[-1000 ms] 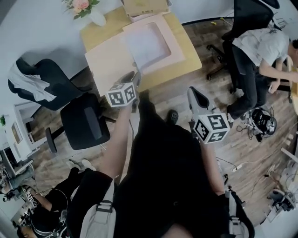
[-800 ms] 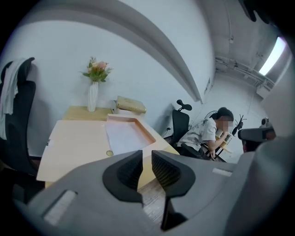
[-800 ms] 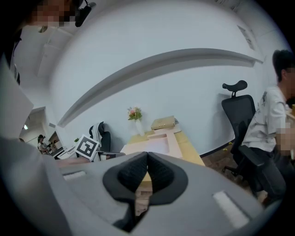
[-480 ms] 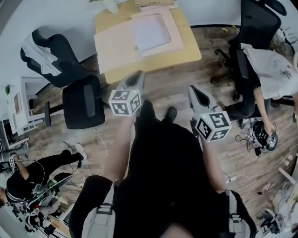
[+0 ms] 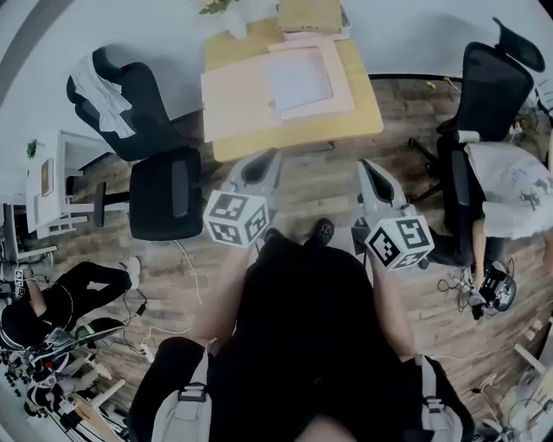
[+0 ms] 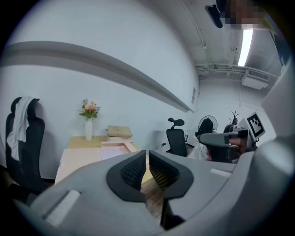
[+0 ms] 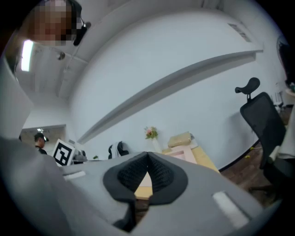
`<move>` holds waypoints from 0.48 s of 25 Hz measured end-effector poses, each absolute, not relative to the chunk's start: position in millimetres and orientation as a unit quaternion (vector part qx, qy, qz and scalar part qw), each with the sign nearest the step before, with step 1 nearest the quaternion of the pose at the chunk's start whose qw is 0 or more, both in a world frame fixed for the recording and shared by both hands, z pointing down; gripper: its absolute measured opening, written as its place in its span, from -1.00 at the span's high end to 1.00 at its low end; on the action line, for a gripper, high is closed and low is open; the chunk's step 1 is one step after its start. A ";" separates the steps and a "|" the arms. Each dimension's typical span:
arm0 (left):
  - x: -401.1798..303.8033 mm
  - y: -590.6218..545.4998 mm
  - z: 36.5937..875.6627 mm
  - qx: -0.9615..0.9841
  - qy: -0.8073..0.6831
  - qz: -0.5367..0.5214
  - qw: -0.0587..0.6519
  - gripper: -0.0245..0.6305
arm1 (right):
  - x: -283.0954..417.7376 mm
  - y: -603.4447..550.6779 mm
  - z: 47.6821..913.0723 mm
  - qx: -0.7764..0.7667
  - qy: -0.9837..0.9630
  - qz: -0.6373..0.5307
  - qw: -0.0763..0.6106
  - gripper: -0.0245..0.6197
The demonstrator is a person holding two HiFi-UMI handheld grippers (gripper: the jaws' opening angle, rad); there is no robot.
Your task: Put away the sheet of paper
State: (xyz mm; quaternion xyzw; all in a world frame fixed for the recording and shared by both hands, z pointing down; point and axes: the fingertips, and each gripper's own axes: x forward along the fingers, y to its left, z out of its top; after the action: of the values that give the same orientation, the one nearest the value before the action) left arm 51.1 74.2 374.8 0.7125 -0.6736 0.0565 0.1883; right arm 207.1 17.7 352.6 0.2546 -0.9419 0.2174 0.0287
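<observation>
Paper (image 5: pixel 300 78) lies untouched on the table (image 5: pixel 363 125); we judge everything remains. Left gripper (image 5: pixel 268 157) jaws closing, narrow, empty; right gripper (image 5: pixel 368 166) jaws together, empty.

A flower vase (image 5: pixel 235 23) is standing on the wooden table (image 5: pixel 366 119); a black chair (image 5: pixel 164 195) is sitting left of the table, a second chair (image 5: pixel 486 93) right.

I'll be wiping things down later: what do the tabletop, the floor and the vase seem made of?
Tabletop: pale yellowish wood or wood-look laminate, matte; even colour, thin flat edge.
Floor: brown wood-look planks, perhaps laminate or vinyl; long seams and grain streaks.
Vase: plain opaque white, probably ceramic; too small to rule out plastic.
</observation>
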 end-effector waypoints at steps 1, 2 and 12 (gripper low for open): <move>52.1 75.4 370.8 0.713 -0.675 0.053 0.183 0.85 | 204.3 19.4 344.1 0.246 -0.945 0.215 0.012 0.92; 53.4 76.0 368.1 0.713 -0.676 0.050 0.179 0.85 | 201.5 21.0 338.7 0.239 -0.949 0.205 0.009 0.92; 67.6 77.6 370.4 0.718 -0.672 0.038 0.179 0.86 | 192.5 35.9 338.6 0.219 -0.966 0.126 0.047 0.92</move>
State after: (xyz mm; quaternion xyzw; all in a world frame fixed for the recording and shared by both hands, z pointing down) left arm 67.6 77.6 370.4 0.7178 -0.6718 0.0381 0.1789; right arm 192.5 35.9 338.6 0.2192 -0.9664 0.1257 0.0465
